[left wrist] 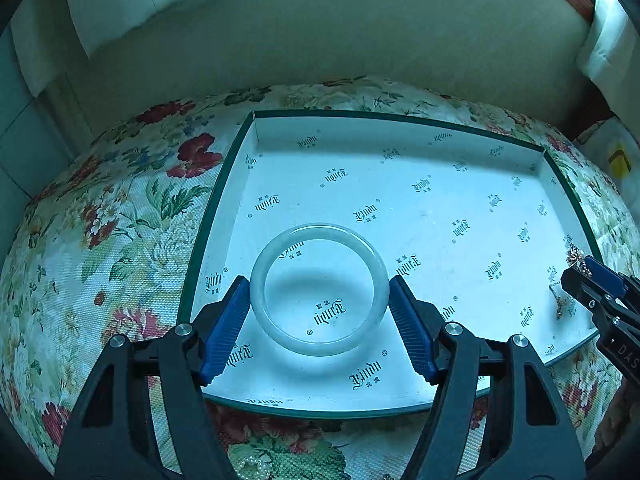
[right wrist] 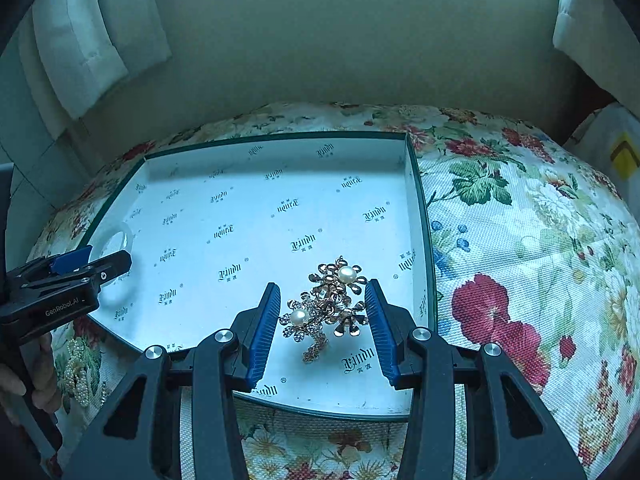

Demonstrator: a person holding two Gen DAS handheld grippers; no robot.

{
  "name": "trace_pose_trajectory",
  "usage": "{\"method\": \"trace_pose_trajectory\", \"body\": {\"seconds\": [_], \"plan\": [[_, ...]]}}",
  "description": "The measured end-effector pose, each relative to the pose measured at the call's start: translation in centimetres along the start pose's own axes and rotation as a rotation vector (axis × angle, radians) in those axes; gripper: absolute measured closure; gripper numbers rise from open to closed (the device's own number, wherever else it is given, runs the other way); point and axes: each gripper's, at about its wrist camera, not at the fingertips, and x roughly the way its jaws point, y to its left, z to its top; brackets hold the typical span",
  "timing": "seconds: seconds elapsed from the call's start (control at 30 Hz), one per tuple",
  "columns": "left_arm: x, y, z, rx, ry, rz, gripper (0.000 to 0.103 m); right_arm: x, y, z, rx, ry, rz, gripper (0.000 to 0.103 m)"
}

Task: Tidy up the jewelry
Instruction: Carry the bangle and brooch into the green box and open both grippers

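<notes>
A pale jade bangle [left wrist: 319, 289] lies flat in a shallow white box with a green rim [left wrist: 224, 168]. My left gripper [left wrist: 319, 286] is open, its blue pads on either side of the bangle, close to it. A gold flower brooch with pearls [right wrist: 326, 308] lies near the box's front right corner [right wrist: 420, 208]. My right gripper [right wrist: 322, 294] is open, its pads apart on either side of the brooch. The left gripper and bangle [right wrist: 120, 240] show at the left of the right wrist view; the brooch [left wrist: 576, 258] shows by the right gripper's tip in the left wrist view.
The box sits on a floral tablecloth [right wrist: 520, 240]. A pearl string [right wrist: 80, 368] lies on the cloth left of the box, near the hand. A beige wall [left wrist: 320, 40] and white curtains [right wrist: 100, 32] stand behind the table.
</notes>
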Motion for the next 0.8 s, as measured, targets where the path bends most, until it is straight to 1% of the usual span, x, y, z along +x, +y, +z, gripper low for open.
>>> {"method": "trace_pose_trajectory", "body": {"seconds": [0.23, 0.33, 0.47, 0.5, 0.53, 0.67, 0.8], "plan": [[1.4, 0.3, -0.1, -0.009, 0.034, -0.002, 0.033, 0.8, 0.1, -0.4, -0.015, 0.016, -0.019, 0.058], [1.4, 0.1, -0.2, 0.004, 0.025, 0.007, 0.032, 0.8, -0.1, -0.3, -0.011, 0.013, -0.015, 0.058], [1.1, 0.0, -0.1, 0.001, 0.014, 0.004, 0.031, 0.6, -0.1, -0.2, -0.005, 0.014, -0.004, 0.055], [1.0, 0.0, 0.0, 0.001, 0.014, 0.006, 0.029, 0.5, -0.1, -0.2, -0.005, 0.012, -0.003, 0.055], [0.8, 0.0, 0.1, 0.0, 0.012, 0.007, 0.024, 0.2, -0.1, -0.2, -0.004, 0.009, 0.0, 0.055], [-0.9, 0.1, 0.2, 0.0, -0.011, 0.001, 0.024, -1.8, 0.3, 0.0, -0.012, -0.018, 0.013, 0.055], [-3.5, -0.1, -0.5, 0.008, -0.032, -0.005, 0.024, -4.4, 0.9, -0.7, -0.024, -0.034, 0.028, 0.055]]}}
